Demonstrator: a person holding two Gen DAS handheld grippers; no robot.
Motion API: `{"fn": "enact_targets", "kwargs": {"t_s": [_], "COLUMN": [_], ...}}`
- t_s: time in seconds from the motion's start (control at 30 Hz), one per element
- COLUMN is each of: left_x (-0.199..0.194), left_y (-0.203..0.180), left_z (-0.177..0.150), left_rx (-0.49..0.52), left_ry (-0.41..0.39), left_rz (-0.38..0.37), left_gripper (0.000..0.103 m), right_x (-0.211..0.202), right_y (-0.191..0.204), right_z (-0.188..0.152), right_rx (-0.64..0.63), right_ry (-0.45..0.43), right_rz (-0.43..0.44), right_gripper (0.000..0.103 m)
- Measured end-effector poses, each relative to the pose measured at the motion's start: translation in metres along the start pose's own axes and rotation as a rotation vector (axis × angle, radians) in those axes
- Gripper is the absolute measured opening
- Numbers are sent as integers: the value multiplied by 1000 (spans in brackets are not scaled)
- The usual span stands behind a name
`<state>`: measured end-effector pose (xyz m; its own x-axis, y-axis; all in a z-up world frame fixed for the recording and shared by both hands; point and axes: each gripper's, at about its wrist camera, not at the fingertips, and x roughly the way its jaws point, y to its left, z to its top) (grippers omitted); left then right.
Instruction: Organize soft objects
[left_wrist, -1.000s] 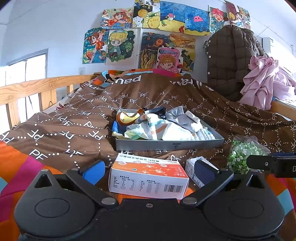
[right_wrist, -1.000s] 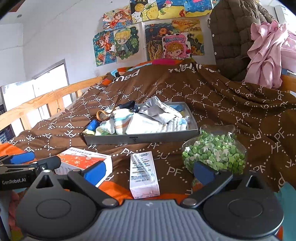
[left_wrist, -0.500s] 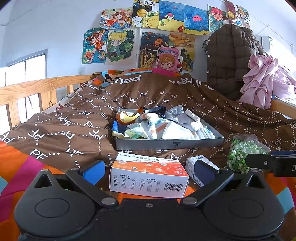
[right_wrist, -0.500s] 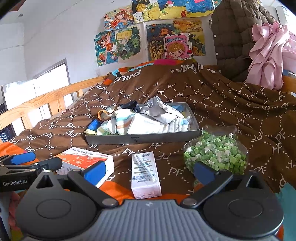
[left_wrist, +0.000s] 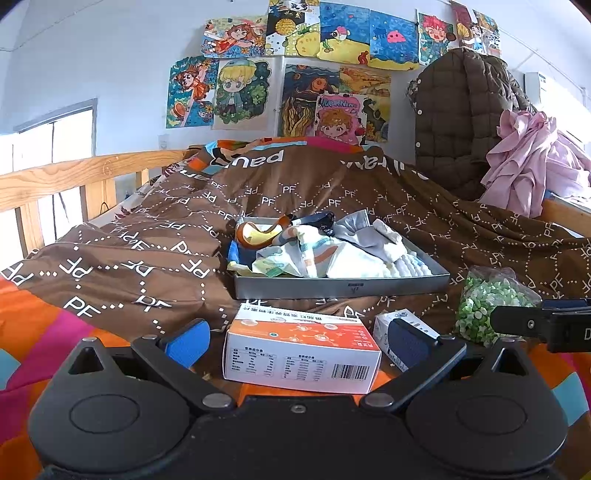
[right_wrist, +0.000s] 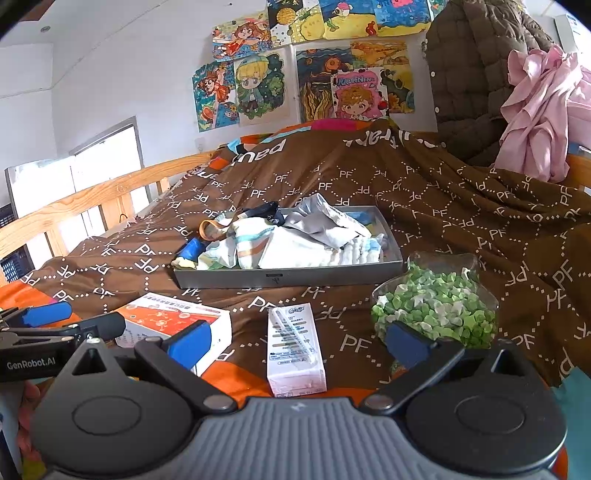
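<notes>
A grey tray (left_wrist: 340, 287) (right_wrist: 288, 275) sits on the brown bed cover and holds a pile of soft cloths and socks (left_wrist: 321, 251) (right_wrist: 291, 236). My left gripper (left_wrist: 297, 341) is open, low over the bed, with an orange and white box (left_wrist: 301, 349) between its fingers. My right gripper (right_wrist: 295, 343) is open, with a small white carton (right_wrist: 295, 347) between its fingers. A bag of green and white paper stars (right_wrist: 436, 306) (left_wrist: 487, 306) lies by the right gripper's right finger.
The orange and white box also shows in the right wrist view (right_wrist: 173, 323). A wooden bed rail (left_wrist: 55, 181) runs along the left. A brown quilted coat (left_wrist: 465, 122) and pink clothing (left_wrist: 532, 162) hang at the back right.
The right gripper has moved slightly forward toward the carton and the star bag. The left gripper has barely moved. Both stay open.
</notes>
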<state>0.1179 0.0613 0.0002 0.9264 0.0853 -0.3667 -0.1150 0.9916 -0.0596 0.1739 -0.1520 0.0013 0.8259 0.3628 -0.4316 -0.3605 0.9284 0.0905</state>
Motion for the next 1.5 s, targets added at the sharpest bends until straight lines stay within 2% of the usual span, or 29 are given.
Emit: {"fn": "enact_targets", "kwargs": {"t_s": [1.5], "left_x": [-5], "left_y": [-5], "left_z": [-2], "left_rx": [-1], "left_ry": [19], "left_rz": [-2], "left_gripper": [102], "right_x": [0], "right_y": [-3], "right_z": [-2], "right_rx": [2], "right_ry": [0], "right_rz": [2], "right_gripper": [103]}}
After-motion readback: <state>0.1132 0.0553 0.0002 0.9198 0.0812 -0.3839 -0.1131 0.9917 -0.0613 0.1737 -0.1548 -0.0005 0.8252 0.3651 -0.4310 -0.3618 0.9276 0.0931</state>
